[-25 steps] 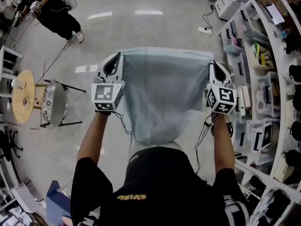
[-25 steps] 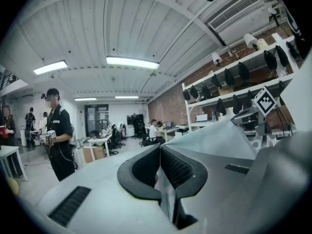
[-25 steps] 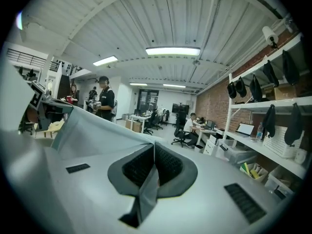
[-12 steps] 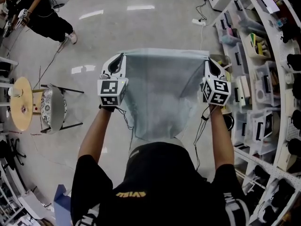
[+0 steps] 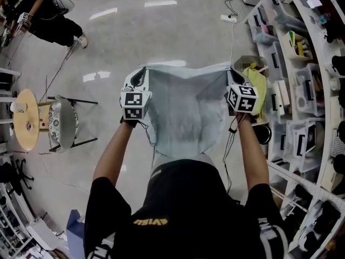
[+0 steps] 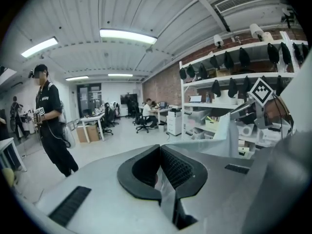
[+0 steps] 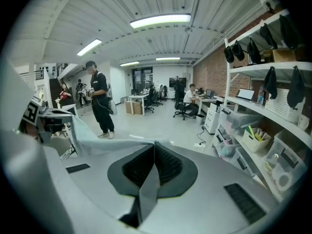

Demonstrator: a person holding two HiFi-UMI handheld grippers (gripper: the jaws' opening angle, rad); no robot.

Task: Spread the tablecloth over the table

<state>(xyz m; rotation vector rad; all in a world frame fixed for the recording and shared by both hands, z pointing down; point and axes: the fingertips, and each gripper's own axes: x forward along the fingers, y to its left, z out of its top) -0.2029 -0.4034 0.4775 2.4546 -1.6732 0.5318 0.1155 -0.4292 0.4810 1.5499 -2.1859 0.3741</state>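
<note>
Now holds a pale grey-blue, thin fabric tablecloth [image 5: 186, 109] up in the air above the glossy grey floor [image 5: 161, 31]. Pinches its top left corner in the grey left tongs [image 5: 141, 74], pressed together on a fold of cloth. Clamps the top right corner the same way in the grey right tongs [image 5: 233, 70]. Sags in the middle, lower edge near the black-shirted torso [image 5: 183, 209]. On the white shelf rack [image 7: 273, 66] at the right, stores a small white open bin [image 7: 256, 139] with yellow and green sticks standing in it; cannot tell what those are.
</note>
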